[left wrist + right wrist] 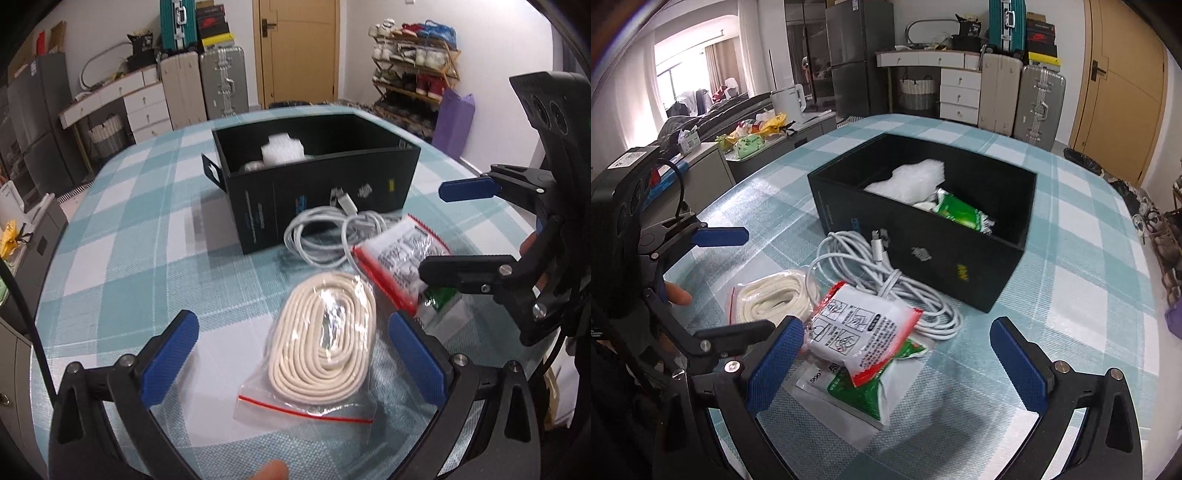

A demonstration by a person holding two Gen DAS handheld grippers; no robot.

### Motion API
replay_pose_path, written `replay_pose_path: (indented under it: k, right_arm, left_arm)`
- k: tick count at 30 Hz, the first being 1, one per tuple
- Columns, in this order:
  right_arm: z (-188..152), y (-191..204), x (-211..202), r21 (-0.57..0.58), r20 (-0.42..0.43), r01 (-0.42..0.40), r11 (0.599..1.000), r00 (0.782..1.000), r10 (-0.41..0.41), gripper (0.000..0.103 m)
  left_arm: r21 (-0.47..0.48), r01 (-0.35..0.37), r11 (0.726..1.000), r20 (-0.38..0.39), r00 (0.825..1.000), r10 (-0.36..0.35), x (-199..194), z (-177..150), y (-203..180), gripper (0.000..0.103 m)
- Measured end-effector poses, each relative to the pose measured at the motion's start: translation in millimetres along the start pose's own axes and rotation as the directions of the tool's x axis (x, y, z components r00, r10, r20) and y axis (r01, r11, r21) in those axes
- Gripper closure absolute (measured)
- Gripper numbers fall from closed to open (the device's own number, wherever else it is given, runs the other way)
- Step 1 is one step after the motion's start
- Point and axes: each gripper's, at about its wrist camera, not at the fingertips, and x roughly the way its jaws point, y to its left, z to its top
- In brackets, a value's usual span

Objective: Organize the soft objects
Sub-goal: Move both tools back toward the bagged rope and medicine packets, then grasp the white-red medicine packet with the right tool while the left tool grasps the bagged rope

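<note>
Checked teal-and-white cloth over the worktop (1071, 295). Near its middle, an open black box (923, 236), white print down its near side too small and blurred to read, plus a small yellow mark near one corner. Inside the box: a lump of white bubble wrap (912, 181) and a green packet (960, 212) leaning against the inner wall.

Just in front of the box, touching its wall, a loose coil of white charging cable (871, 273), one plug end lying up against the box side. Beside that, a clear zip bag with a red seal line holding a coiled cream rope (325, 332), flat on the cloth. Next to it, a white sachet with red edges (860, 332), printed with black line drawings and dense small characters, not legible; resting partly on a green and white packet (871, 391), which lies on a clear flat bag marked "666" or similar.

Left gripper (295, 365): jaws wide apart, straddling the rope bag, holding nothing. Right gripper (897, 365): jaws wide apart too, one blue pad (775, 365) just beside the red-edged sachet, nothing held.

Behind, suitcases and stacked shoeboxes by a tan door, one box with a red swoosh logo.
</note>
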Motion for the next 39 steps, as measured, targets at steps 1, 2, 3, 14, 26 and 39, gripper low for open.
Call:
replay_pose_path:
  k: [1,2,3,14,26,39]
  right_arm:
    - [0.2,0.9,2.5,-0.001,-0.005,-0.003,1.000,1.000,0.003,0.001]
    - [0.1,2.4,4.8,-0.002,-0.013,-0.004,1.000,1.000,0.004,0.001]
    - [-0.1,3.4,7.0,-0.003,-0.018,-0.006,1.000,1.000,0.006,0.001]
    - [0.8,12.8,22.1,-0.016,-0.048,0.030,0.999,0.998,-0.031,0.001]
    - [5.4,17.4,25.2,-0.023,-0.045,0.032,0.999,0.998,-0.033,0.019]
    - [3.2,15.8,19.7,-0.035,-0.037,-0.007,0.999,0.999,0.006,0.040]
  left_arm:
    - [0.000,0.002,1.000,-0.006,1.000,-0.002,1.3,-0.6,-0.1,0.000]
    - [0.003,0.005,1.000,-0.016,1.000,-0.005,3.2,-1.2,-0.6,0.000]
    - [0.004,0.005,1.000,-0.023,1.000,-0.004,4.4,-1.8,-0.9,0.000]
    - [0.005,0.016,1.000,-0.049,0.999,-0.016,9.1,-4.8,-0.5,0.000]
    - [0.008,0.010,1.000,-0.062,0.998,-0.009,12.1,-4.7,-0.2,0.000]
    - [-0.002,0.018,1.000,-0.067,0.998,-0.018,14.3,-5.1,0.6,0.000]
